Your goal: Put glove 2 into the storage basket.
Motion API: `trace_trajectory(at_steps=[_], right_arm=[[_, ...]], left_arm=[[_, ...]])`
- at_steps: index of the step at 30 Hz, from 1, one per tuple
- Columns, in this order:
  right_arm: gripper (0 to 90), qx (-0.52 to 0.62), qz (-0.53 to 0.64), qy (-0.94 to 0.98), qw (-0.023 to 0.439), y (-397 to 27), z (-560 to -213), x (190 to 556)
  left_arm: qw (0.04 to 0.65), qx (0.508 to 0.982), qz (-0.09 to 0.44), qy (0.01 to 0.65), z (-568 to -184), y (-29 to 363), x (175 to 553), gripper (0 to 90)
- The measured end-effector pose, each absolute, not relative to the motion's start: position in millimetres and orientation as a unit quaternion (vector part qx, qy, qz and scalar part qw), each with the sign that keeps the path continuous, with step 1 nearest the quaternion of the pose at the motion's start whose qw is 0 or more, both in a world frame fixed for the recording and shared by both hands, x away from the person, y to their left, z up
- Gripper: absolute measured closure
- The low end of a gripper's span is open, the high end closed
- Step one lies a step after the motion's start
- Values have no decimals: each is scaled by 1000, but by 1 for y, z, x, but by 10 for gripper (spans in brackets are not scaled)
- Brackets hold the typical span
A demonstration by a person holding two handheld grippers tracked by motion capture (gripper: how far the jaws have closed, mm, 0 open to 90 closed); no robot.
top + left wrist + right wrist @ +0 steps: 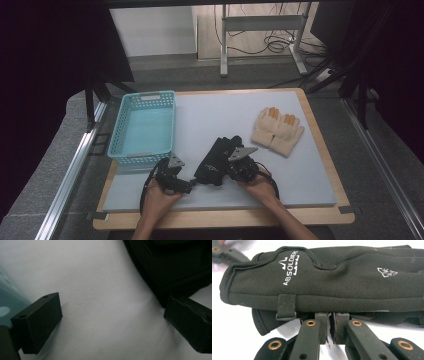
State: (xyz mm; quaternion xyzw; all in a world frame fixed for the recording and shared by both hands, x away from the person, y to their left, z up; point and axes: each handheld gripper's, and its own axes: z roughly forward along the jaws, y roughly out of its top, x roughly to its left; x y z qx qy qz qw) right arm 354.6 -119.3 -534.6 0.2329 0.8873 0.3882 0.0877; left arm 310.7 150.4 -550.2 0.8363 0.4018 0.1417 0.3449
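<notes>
Right now a black glove (216, 161) lies near the middle of the tabletop (300, 190), on its pale blue-grey mat, between the person's two hands. In the right gripper view the right tongs (331, 326) are clenched, the two jaws brought almost together, and they meet the lower edge of the black glove (324, 285) just beside a small fabric loop (286, 306); whether cloth is actually pinched between them cannot be told from that angle. That glove lies lengthwise across the view, with the white lettering "ABSOLDIERS" near its cuff and a small white emblem further along its back. From the high view, the right tongs (231, 167) sit against the near right side of the glove. The left tongs (189, 186) rest low on the mat just to the left of the glove; in the left gripper view the left tongs (112, 322) are released, the two black jaws standing wide apart with bare mat between them, and the dark glove (172, 267) sits just beyond the right-hand jaw. A turquoise basket (165, 102) stands at the left of the tabletop, near the left hand, and its corner (10, 297) shows beside the left-hand jaw. A pair of cream gloves (277, 131) with orange fingertips lies side by side towards the far right, well apart from the black glove.
</notes>
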Motion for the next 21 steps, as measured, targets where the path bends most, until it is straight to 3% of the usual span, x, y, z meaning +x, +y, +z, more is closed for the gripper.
trace_trajectory(at_steps=[7,15,21], right_arm=[[828,236,390,885,89,-111,-535,365],[714,235,380,889,103,-125,-527,355],[680,247,386,881,115,-148,-521,351]], left_arm=[[346,835,141,403,-550,150,311,19],[346,836,142,402,-550,150,311,19],[346,836,142,402,-550,150,311,19]])
